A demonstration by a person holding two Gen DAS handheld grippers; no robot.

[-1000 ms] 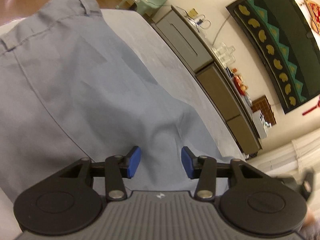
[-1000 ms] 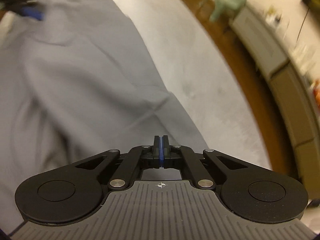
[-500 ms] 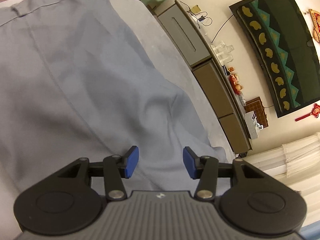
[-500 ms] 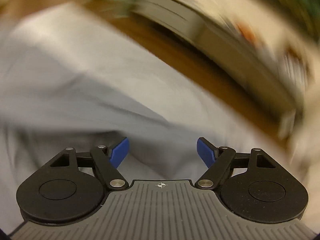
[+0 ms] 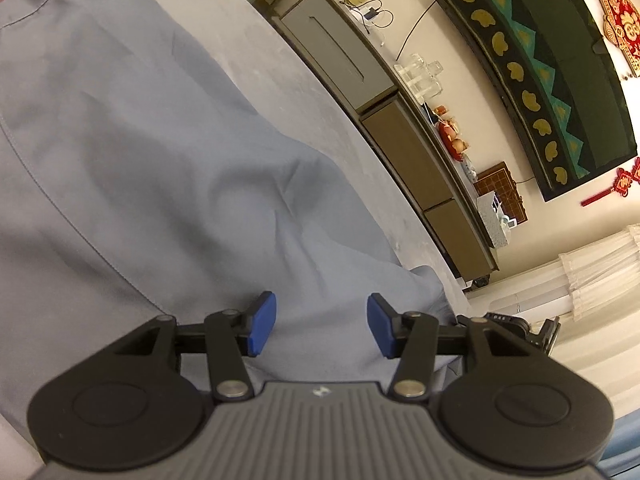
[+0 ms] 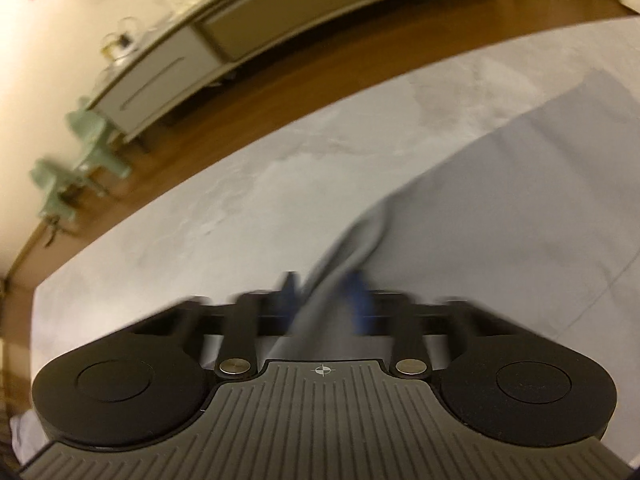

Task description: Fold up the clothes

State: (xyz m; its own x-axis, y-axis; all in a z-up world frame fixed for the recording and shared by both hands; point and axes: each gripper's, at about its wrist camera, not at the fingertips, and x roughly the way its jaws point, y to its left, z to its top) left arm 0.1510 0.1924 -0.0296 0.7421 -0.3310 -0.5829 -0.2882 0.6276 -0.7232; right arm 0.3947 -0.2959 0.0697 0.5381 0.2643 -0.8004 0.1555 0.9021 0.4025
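Note:
A blue-grey pair of trousers (image 5: 132, 152) lies spread on a grey table (image 5: 280, 80), its waistband at the far end. My left gripper (image 5: 316, 324) is open and empty, hovering just above the cloth. In the right wrist view the same garment (image 6: 500, 208) lies to the right, and a raised fold of it (image 6: 340, 264) runs between the blurred blue pads of my right gripper (image 6: 324, 292). The pads are closing in on this fold; the blur hides whether they pinch it.
The grey table (image 6: 200, 220) ends at a wood floor (image 6: 300, 68). Beyond it stand a long low cabinet (image 5: 400, 128) with small items on top, a green stool (image 6: 60, 184), a wall screen (image 5: 540, 60) and white curtains (image 5: 600, 272).
My right gripper opened, swung round to the cloth's edge, and its pads have now narrowed around a raised fold. My left gripper stayed open and drifted slightly along the trousers.

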